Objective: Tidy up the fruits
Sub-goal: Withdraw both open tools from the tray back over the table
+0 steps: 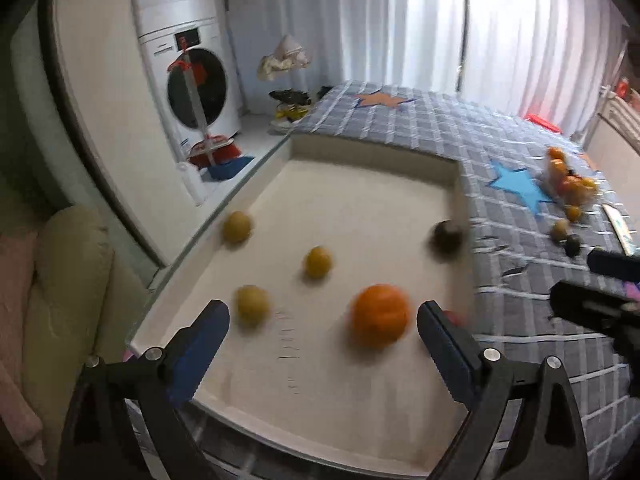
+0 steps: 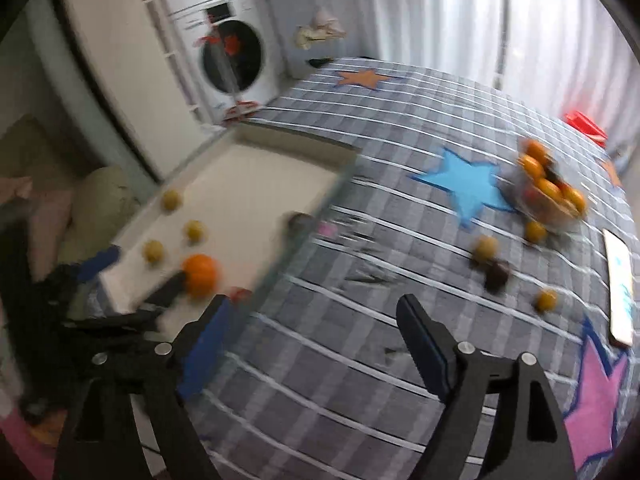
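Note:
A shallow white tray [image 1: 376,148] lies on a checked grey mat. In it lie a large orange [image 1: 379,315], three small yellow fruits [image 1: 237,227] [image 1: 318,262] [image 1: 252,305] and a dark fruit [image 1: 448,236] by the right wall. My left gripper [image 1: 323,322] is open and empty just above the tray's near end, the orange between its fingers' line. My right gripper [image 2: 316,316] is open and empty over the mat, right of the tray [image 2: 256,184]. A clear bowl of oranges [image 2: 550,190] and several loose fruits [image 2: 486,248] lie at the far right.
The mat [image 2: 360,360] has blue [image 2: 466,186], orange and pink stars. A flat white device [image 2: 620,284] lies at its right edge. A stacked washer and dryer [image 1: 192,80] stand behind the tray, with a cushion [image 1: 68,280] on the left. White curtains hang behind.

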A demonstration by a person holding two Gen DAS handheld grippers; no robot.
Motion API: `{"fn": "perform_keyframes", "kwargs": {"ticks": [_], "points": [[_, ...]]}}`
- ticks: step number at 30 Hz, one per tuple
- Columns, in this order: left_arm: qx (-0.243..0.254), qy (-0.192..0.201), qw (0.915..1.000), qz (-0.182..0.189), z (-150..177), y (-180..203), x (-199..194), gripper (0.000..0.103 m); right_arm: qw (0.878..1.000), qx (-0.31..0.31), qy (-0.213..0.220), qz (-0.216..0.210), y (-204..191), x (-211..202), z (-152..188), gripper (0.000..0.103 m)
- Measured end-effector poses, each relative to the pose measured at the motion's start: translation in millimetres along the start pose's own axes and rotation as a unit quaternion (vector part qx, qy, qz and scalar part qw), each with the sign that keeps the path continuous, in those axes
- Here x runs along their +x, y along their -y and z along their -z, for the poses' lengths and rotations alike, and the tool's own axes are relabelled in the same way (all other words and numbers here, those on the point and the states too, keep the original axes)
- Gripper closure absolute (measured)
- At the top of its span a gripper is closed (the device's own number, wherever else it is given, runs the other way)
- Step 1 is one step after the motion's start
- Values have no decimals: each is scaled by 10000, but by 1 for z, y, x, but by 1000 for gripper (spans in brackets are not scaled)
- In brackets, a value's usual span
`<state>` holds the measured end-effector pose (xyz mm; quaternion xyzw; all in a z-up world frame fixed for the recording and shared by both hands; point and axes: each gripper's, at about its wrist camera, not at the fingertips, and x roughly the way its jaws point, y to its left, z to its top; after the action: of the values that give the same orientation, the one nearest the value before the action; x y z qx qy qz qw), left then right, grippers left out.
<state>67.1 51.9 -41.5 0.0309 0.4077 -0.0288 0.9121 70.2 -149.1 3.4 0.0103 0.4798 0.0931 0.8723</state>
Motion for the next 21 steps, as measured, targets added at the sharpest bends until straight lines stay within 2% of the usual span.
{"fn": "perform_keyframes", "kwargs": {"ticks": [4, 9, 12, 15, 17, 19, 21], "points": [[302, 235, 9984, 412, -4, 38, -21, 7, 9979, 371, -100, 516, 50, -1, 19, 15], [769, 294, 9920, 953, 4, 99, -35, 7, 9888, 1083, -275, 989, 118, 7, 47, 15], [949, 196, 9907, 955, 14, 133, -26, 7, 9827, 1335, -285, 1253, 144, 15, 55, 15], [1042, 20, 9908, 859, 24, 156, -8, 7, 9800, 1373, -79, 1436, 155, 20, 49, 12], [1019, -92, 9913, 825, 27, 164, 2, 7, 9796, 1249, -66, 1572, 157, 27, 44, 0], [941, -152, 9922, 802, 26, 167, 12, 7, 9812, 1108, 156, 1573, 160, 33, 43, 0], [853, -212, 9926, 834, 26, 167, 17, 7, 9809, 1107, 172, 1590, 160, 32, 43, 0]]}}
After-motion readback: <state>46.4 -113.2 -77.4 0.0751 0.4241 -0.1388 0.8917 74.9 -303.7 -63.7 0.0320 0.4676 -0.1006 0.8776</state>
